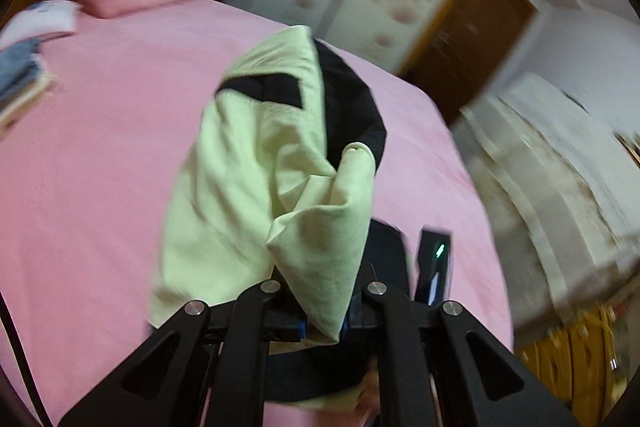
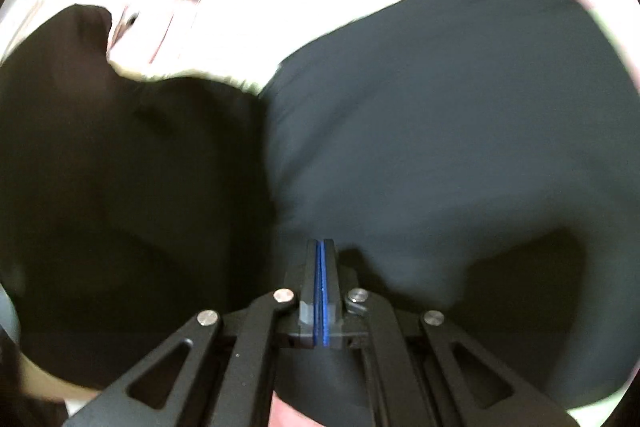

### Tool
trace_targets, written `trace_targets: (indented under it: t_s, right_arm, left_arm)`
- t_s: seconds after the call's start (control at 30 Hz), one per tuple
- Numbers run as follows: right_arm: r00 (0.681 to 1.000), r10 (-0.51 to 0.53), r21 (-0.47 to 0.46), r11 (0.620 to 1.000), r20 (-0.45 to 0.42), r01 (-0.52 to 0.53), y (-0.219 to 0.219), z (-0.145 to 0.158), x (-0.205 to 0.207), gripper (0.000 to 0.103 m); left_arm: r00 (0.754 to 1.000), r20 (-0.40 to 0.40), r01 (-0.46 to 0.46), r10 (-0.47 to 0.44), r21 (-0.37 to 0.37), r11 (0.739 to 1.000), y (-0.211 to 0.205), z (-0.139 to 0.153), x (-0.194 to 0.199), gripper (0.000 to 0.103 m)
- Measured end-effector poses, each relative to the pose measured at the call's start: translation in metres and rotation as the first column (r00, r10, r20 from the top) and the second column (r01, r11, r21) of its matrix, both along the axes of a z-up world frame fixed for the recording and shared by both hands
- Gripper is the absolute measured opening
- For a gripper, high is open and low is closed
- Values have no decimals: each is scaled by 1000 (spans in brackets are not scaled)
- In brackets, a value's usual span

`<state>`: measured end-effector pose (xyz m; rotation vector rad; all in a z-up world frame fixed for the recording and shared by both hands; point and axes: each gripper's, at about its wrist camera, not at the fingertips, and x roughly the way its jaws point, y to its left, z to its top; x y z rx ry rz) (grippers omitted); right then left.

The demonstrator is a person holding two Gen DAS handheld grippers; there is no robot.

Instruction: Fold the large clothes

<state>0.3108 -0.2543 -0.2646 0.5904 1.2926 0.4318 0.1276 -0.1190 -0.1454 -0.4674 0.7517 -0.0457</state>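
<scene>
Fabric is bunched up right in our left gripper [image 1: 322, 323], which is clamped on a pale green fold of the garment [image 1: 256, 163], so the green and black cloth hangs just ahead of the fingers over the pink bed [image 1: 100, 147]. Our right gripper [image 2: 320, 291] has its blue pads pressed flat together with nothing between them, and dark cloth [image 2: 440, 127] fills almost everything in front of it, very close.

Stuff that could go sideways from here, as we see it:
- The left pinch looks like it's on a thin edge, so a quick swing could pull it free and dump the whole thing in a heap on the bed.
- With only one gripper holding, the garment droops in a twisted bundle, and any fold laid down like that would come out crooked.
- The right gripper is nearly blind behind that dark cloth, so grabbing a second corner could catch the wrong layer.

Everything is blurry too, so edges are hard to pick out.
</scene>
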Motion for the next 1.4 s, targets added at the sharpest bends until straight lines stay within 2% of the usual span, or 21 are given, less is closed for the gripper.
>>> trace_targets:
  t_s: [0.13, 0.2, 0.27, 0.37, 0.43, 0.47, 0.5, 0.57, 0.63, 0.67, 0.7, 0.73, 0.8, 0.9, 1.0, 1.07, 1.1, 1.13, 1.2, 1.3, 1.4]
  right_arm:
    - [987, -160, -26, 987, 19, 160, -100, 7, -11, 0]
    - [978, -207, -57, 976, 28, 208, -138, 8, -18, 0]
    - [970, -240, -75, 967, 38, 242, -165, 10, -25, 0]
    - [959, -279, -64, 958, 43, 281, -195, 12, -36, 6]
    - [963, -269, -30, 963, 33, 270, -202, 13, -41, 6]
    - [967, -254, -10, 967, 27, 254, -203, 14, -41, 6]
    - [970, -242, 5, 970, 23, 242, -198, 15, -42, 6]
    - [980, -196, 50, 980, 21, 195, -192, 20, -40, 6]
    - [988, -152, 83, 985, 38, 148, -179, 27, -43, 6]
    - [990, -131, 94, 988, 45, 126, -169, 30, -39, 6]
    - [992, -113, 100, 989, 49, 108, -161, 35, -39, 13]
    - [995, -91, 99, 991, 51, 86, -145, 36, -34, 24]
    - [998, -40, 73, 997, 49, 36, -131, 33, -34, 37]
    - [1000, -3, -19, 1000, 14, 3, -110, 25, -24, 39]
    - [999, 10, -142, 990, -38, -15, -94, 9, -18, 39]
    - [999, 5, -125, 992, -39, -10, -90, 2, -23, 32]
    - [999, 2, -100, 995, -39, -6, -89, 2, -25, 9]
    - [999, -11, -74, 997, -32, 9, -90, 2, -26, 4]
    - [999, -35, -53, 998, 7, 36, -95, 10, -31, 3]
    - [987, -77, -57, 995, 140, 86, -99, 44, -44, 2]
    - [980, -127, -44, 990, 155, 135, -114, 70, -50, 1]
  left_arm:
    - [987, -75, 138, -139, -24, 990, -55, -31, -3, 9]
    - [970, -151, 194, -192, -7, 981, -81, -58, -4, 9]
    - [945, -246, 222, -214, 5, 975, -95, -85, -2, 9]
    - [929, -306, 222, -209, 9, 975, -100, -103, -3, 10]
    - [912, -343, 244, -223, 19, 970, -100, -104, 0, 19]
    - [894, -367, 281, -255, 18, 960, -101, -103, 2, 33]
    - [879, -385, 312, -281, 20, 950, -103, -106, 1, 53]
    - [850, -427, 373, -309, 72, 925, -105, -100, -4, 73]
    - [849, -433, 398, -303, 148, 905, -103, -88, -10, 78]
    - [853, -433, 404, -290, 200, 893, -99, -82, -12, 84]
    - [856, -438, 408, -275, 246, 879, -95, -76, -14, 88]
    - [854, -448, 412, -263, 274, 869, -90, -73, -14, 89]
    - [845, -485, 404, -225, 304, 863, -79, -73, -13, 89]
    - [839, -524, 347, -147, 308, 886, -55, -74, -6, 89]
    - [835, -538, 291, -115, 255, 922, -26, -78, 2, 89]
    - [831, -551, 249, -75, 248, 936, -8, -82, 6, 89]
    - [826, -560, 233, -59, 245, 941, -3, -84, 10, 89]
    - [822, -569, 205, -35, 238, 949, 5, -86, 14, 89]
    - [829, -560, 150, 8, 236, 960, 19, -89, 16, 89]
    - [852, -521, 88, 54, 244, 966, 38, -82, 17, 89]
    - [853, -515, 46, 84, 234, 971, 52, -76, 11, 89]
